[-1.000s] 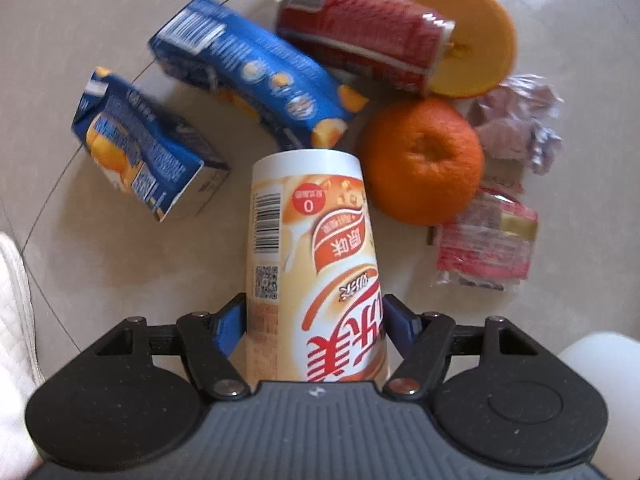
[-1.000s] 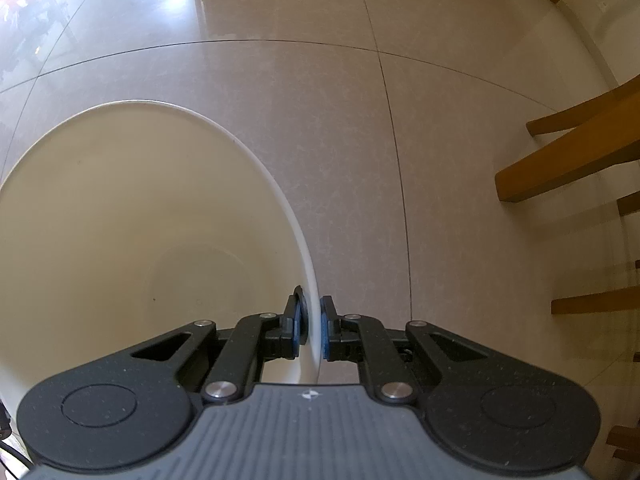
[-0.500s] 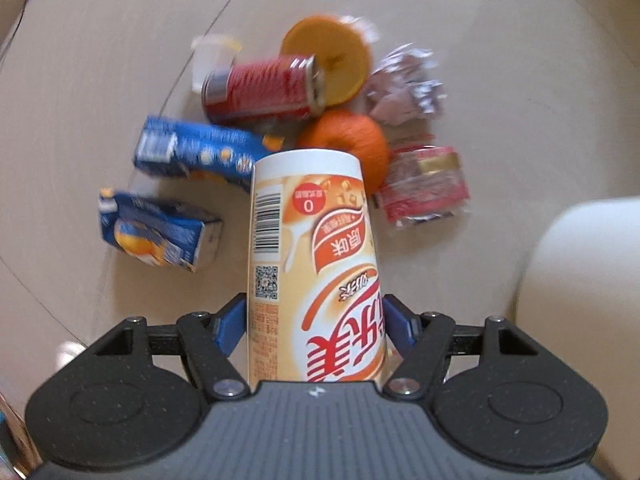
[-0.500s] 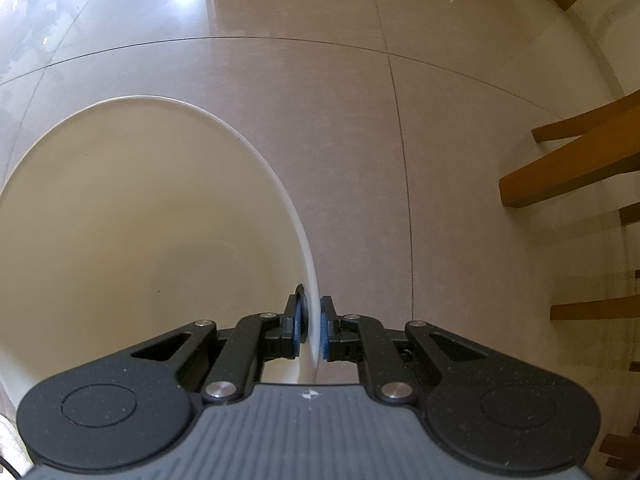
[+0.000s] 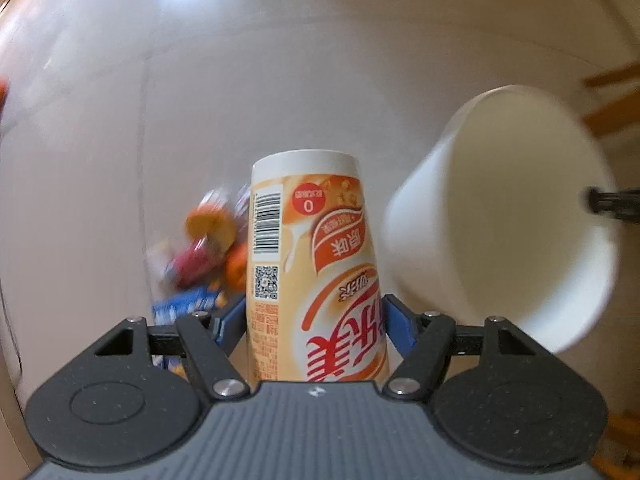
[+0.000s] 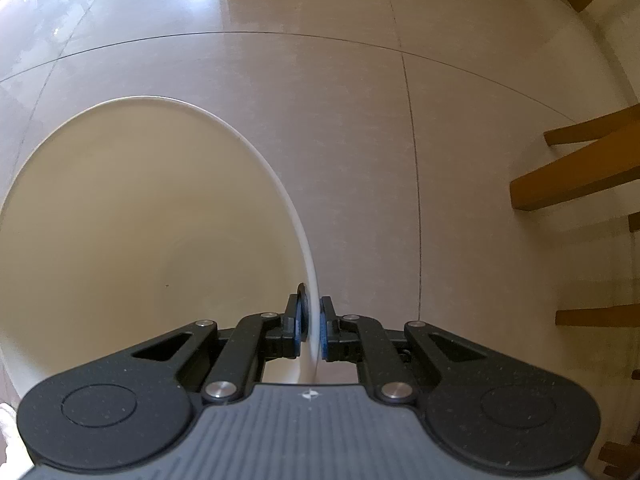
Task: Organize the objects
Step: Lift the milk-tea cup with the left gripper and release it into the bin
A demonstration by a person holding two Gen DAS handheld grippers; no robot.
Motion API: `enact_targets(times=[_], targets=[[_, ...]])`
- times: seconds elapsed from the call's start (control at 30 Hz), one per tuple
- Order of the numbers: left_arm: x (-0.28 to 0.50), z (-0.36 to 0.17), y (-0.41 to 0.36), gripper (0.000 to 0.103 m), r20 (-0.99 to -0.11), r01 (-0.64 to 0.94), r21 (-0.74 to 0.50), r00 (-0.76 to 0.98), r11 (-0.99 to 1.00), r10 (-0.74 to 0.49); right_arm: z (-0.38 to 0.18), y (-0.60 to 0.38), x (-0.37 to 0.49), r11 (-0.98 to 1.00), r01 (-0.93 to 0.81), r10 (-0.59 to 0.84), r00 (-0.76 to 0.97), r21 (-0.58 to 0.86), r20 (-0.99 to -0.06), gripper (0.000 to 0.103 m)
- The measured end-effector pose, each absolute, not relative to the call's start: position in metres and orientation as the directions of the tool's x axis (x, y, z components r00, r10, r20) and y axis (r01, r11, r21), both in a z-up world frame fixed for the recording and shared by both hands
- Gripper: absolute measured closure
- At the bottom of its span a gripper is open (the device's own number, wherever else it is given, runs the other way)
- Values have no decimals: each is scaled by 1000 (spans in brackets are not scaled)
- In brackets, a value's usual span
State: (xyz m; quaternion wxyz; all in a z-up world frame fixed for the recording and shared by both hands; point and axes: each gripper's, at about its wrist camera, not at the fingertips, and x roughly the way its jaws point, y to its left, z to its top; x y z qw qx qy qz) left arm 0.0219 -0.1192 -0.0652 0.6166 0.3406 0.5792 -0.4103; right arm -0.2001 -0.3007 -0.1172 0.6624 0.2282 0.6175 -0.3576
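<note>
Under both cameras lies the tiled floor, pale and glossy, and it is the largest thing I see. Next in size is the white bucket, lifted clear of the tiles and tipped so its mouth faces my left side. My right tool is clamped on its rim, one pad inside the wall and one outside, which I judge holds the opening steady as a target for whatever I drop in.

Smaller is the milk tea cup, gripped across its body by my left tool, the blue pads pressing on either side of the printed wall. It hangs in the air just beside the bucket's outer wall, not yet over the mouth. Its long axis runs straight along the fingers, away from the camera and down toward the floor; the print reads inverted from here, so the end pointing floorward looks like the cup's base, though I cannot be sure.

Smallest, and smeared by motion, is the heap of clutter on the floor beyond the cup: something orange, something red and a blue carton, probably, awaiting their turn.
</note>
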Motion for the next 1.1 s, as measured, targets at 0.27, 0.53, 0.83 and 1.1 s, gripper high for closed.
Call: enact_targets(times=[0.27,0.53,0.83,1.1], targets=[[-20,-25,-183,32,-965,946,-183,-120,267,-234,-118,-305,-206,649,753,-178,6,-112,-984,93],[-46,-73,-206,32,-944,909,-301,-241,287,-226,-121,-311,-218,629,771,-174,22,-94,-984,93],[-59,-112,-212,32,-949,901,-297,-242,316,-204,-129,-315,-225,613,785,-172,14,-96,-985,93],[-50,-110,-210,26,-941,901,-308,-241,305,-237,-131,-315,-220,619,779,-171,10,-99,-985,93]])
